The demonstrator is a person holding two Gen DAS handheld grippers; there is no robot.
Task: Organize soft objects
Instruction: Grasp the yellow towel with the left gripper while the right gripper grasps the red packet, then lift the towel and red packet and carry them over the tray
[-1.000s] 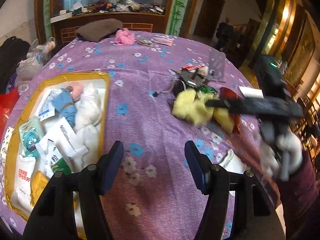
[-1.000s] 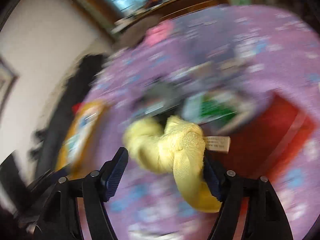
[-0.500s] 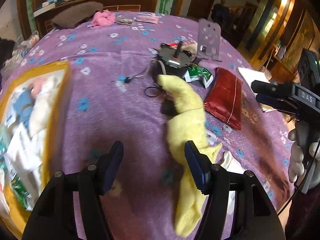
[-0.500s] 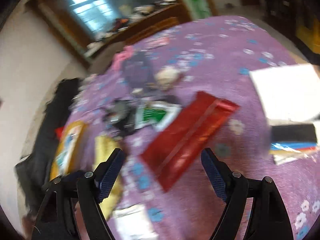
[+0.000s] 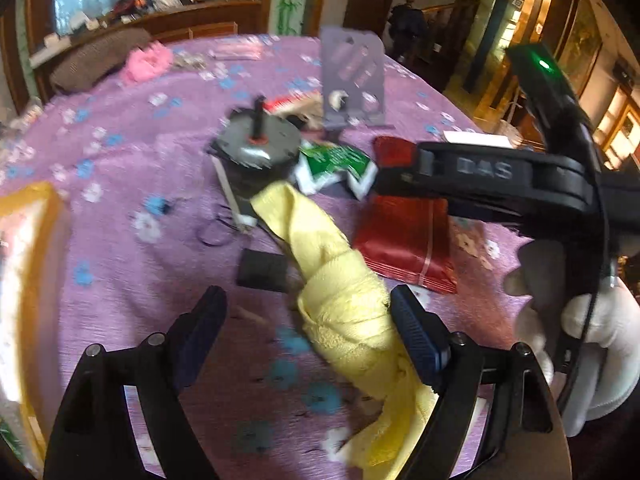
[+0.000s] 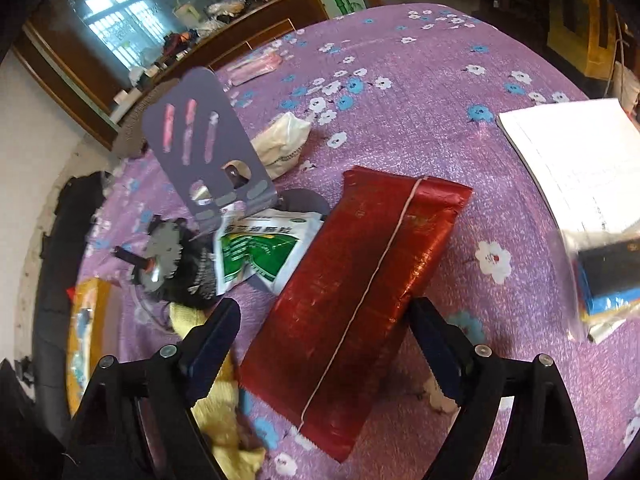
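Note:
A yellow towel [image 5: 340,300] lies twisted on the purple flowered tablecloth [image 5: 120,248]. My left gripper [image 5: 310,334] hangs low over it with its jaws opening; the towel sits between the fingers, against the right finger [image 5: 416,336], and is not pinched. My right gripper [image 6: 324,344] is over a red foil packet [image 6: 360,280], jaws opening, and the packet lies flat between the fingers without being pressed. An end of the yellow towel [image 6: 216,412] shows by its left finger. A white-gloved hand [image 5: 592,344] holds the right gripper.
A gold-rimmed tray [image 5: 36,200] of packets is at the left. A black round motor [image 5: 256,148], a green-white sachet [image 6: 256,252], a grey metal bracket [image 6: 204,148] and a small black block [image 5: 262,268] crowd the middle. White paper [image 6: 576,160] lies right; pink cloth [image 5: 146,62] lies far back.
My left gripper swung right from beside the tray to the yellow towel and its jaws widened. My right gripper let the towel go and moved over the red packet.

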